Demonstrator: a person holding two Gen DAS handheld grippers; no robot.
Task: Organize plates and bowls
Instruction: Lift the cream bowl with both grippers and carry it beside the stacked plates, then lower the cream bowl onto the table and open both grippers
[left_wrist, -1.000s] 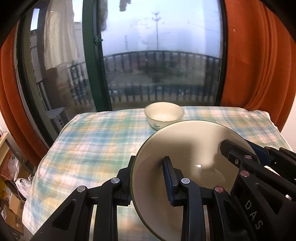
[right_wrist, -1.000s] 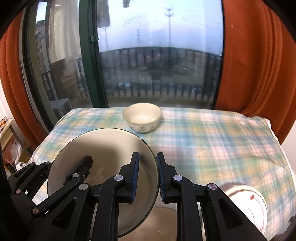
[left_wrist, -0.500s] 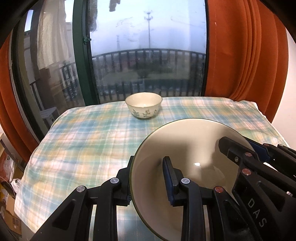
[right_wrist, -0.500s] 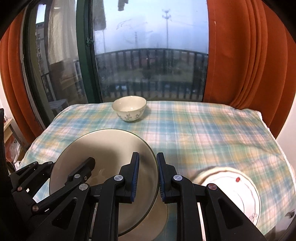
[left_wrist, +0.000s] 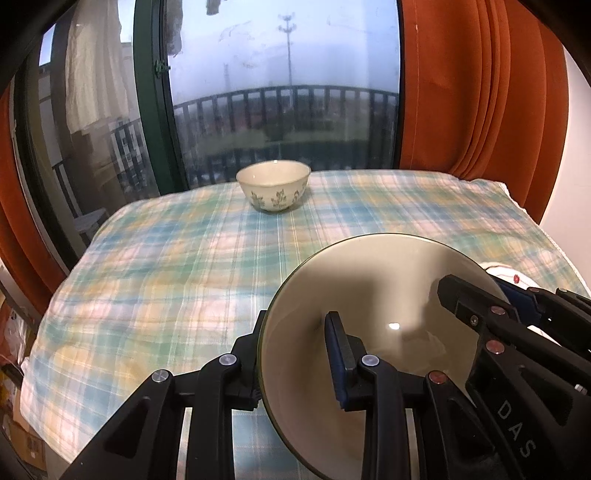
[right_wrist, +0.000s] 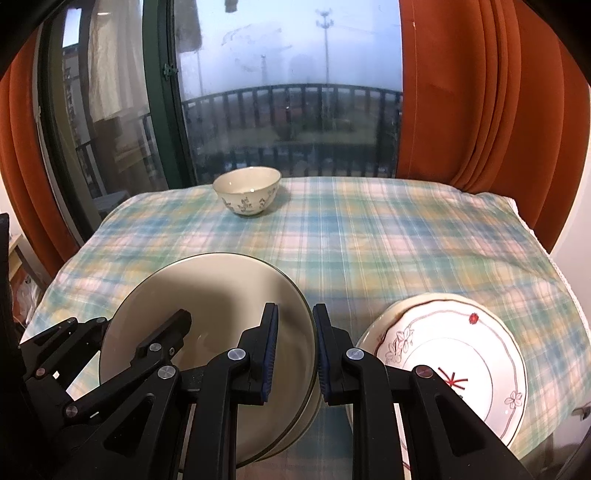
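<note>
A large cream plate with a dark green rim (left_wrist: 380, 295) (right_wrist: 221, 291) is held by both grippers above the checked tablecloth. My left gripper (left_wrist: 295, 354) is shut on its left rim. My right gripper (right_wrist: 295, 350) is shut on its right rim, and its black fingers (left_wrist: 476, 306) show in the left wrist view. A white plate with red floral pattern (right_wrist: 461, 354) lies on the table to the right; a sliver (left_wrist: 506, 271) shows past the held plate. A small cream floral bowl (left_wrist: 273, 186) (right_wrist: 246, 190) stands at the far edge.
The table has a blue, green and yellow checked cloth (left_wrist: 177, 266) (right_wrist: 388, 240). Behind it are a glass balcony door with a green frame (left_wrist: 151, 92) and orange curtains (left_wrist: 480, 92) on both sides. Boxes and bags sit on the floor at left (left_wrist: 14, 343).
Both grippers have drawn back and lowered with the cream plate. The bowl now looks farther away, and the patterned plate has come fully into the right wrist view.
</note>
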